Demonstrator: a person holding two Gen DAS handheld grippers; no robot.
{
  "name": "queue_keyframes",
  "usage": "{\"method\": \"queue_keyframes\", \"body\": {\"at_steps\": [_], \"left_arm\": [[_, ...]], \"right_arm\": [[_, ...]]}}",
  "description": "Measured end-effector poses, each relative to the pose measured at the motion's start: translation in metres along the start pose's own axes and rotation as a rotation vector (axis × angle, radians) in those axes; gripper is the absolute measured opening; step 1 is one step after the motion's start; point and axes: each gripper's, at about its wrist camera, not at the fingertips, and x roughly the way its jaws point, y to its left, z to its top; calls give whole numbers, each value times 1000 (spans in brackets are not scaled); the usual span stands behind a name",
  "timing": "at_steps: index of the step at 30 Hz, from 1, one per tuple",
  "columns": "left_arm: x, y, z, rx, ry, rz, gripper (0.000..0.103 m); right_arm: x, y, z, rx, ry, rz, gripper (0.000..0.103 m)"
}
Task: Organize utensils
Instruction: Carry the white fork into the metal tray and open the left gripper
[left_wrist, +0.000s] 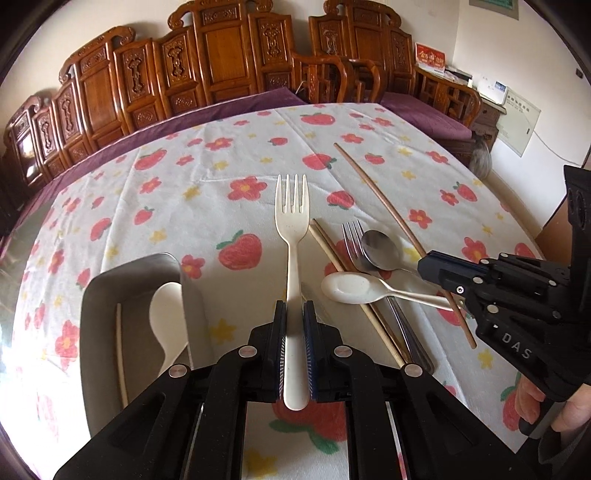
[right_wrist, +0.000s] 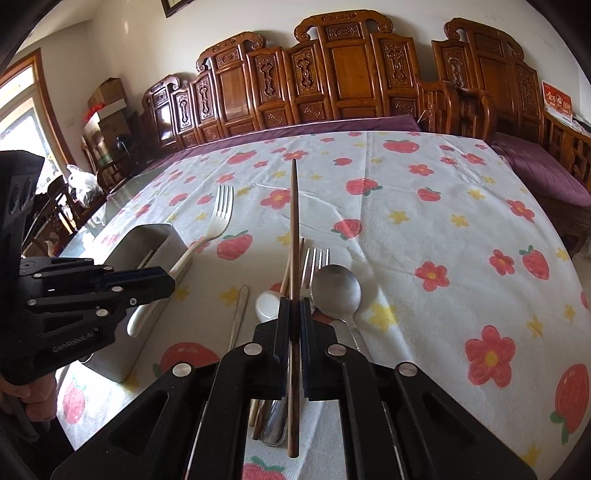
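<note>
Left gripper clamped on the handle of a cream fork, jaws nearly together, tines pointing away, fork lifted clear of the cloth. Right gripper closed tight on a dark brown chopstick, held as a long thin line pointing away over the bench.

Just left of the left gripper, a grey bin, open-topped, holding a cream spoon and a pale chopstick. Bin standing near the bench's left edge, with only a narrow strip of cloth beyond it.

Between the two grippers, a loose pile on the cloth: a second cream spoon, a steel spoon, a steel fork and a pair of tan chopsticks, overlapping and crossing one another. Another steel handle lying just left of the pile in the right wrist view.

Far half of the bench bare and open, wide free room ahead of both grippers and to the right of the pile. Little room between the fork and the pile, and between the left gripper and the bin's wall.

Bench covered by a white cloth printed with red strawberries, red flowers and small yellow stars, creased in folds. Behind the far edge, a carved wooden sofa with purple cushions against a pale wall. Far left in the right wrist view, a window and stacked boxes. A hand visible at the right gripper's grip.
</note>
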Motion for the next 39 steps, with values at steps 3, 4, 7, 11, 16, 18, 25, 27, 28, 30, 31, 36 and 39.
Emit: {"method": "queue_keyframes", "body": {"at_steps": [3, 4, 7, 11, 16, 18, 25, 27, 28, 30, 31, 36, 39], "left_arm": [[-10, 3, -2, 1, -15, 2, 8], [-14, 5, -2, 0, -20, 1, 8], [-24, 9, -5, 1, -35, 4, 8], [-36, 17, -8, -1, -48, 10, 8], [-46, 32, -13, -11, -63, 17, 8], [-49, 38, -17, -16, -65, 19, 8], [-52, 72, -33, -54, -49, 44, 8], [-51, 80, -38, -66, -42, 53, 8], [-50, 85, -41, -72, -35, 59, 8], [-47, 92, -46, -82, -25, 67, 8], [-45, 94, -48, -87, -18, 71, 8], [-28, 109, -56, -111, 17, 93, 9], [-19, 114, -61, -125, 28, 96, 9]], "right_arm": [[-4, 9, 0, -17, -6, 8, 6], [-5, 11, 0, -22, -7, 10, 6], [-10, 21, 0, -45, -15, 19, 6], [-14, 31, -1, -71, -22, 29, 6], [-14, 41, -4, -93, -13, 38, 6], [-12, 44, -5, -103, -8, 38, 6], [-7, 51, -7, -120, 4, 47, 6], [-6, 53, -7, -124, 7, 49, 6], [-5, 54, -8, -126, 9, 49, 6], [-3, 56, -10, -132, 16, 46, 6], [-2, 57, -11, -136, 21, 44, 6], [2, 59, -13, -141, 32, 39, 6], [5, 59, -14, -143, 39, 39, 6]]}}
